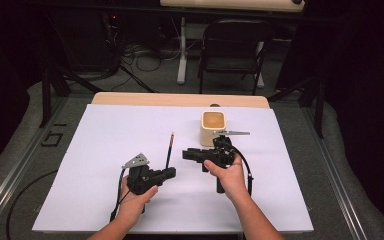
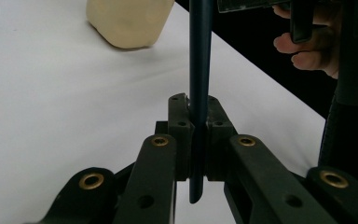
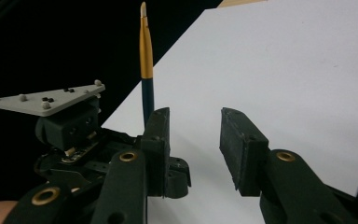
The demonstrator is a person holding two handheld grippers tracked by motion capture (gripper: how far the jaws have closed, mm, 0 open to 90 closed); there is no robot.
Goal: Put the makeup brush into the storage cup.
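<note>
White counter [image 1: 105, 150] was mostly bare; left gripper [image 1: 169, 173] pinched a slim dark-blue paintbrush [image 1: 169, 150] upright, right gripper [image 1: 187, 154] jaws spread empty, cream square cup [image 1: 213, 128] probably next.

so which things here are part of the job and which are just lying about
In the job:
- paintbrush, clamped upright in the left claw
- right claw, open, facing the brush
- cream cup on the white board

Lying about:
- folding chair
- cables on the floor
- far table's leg
</note>
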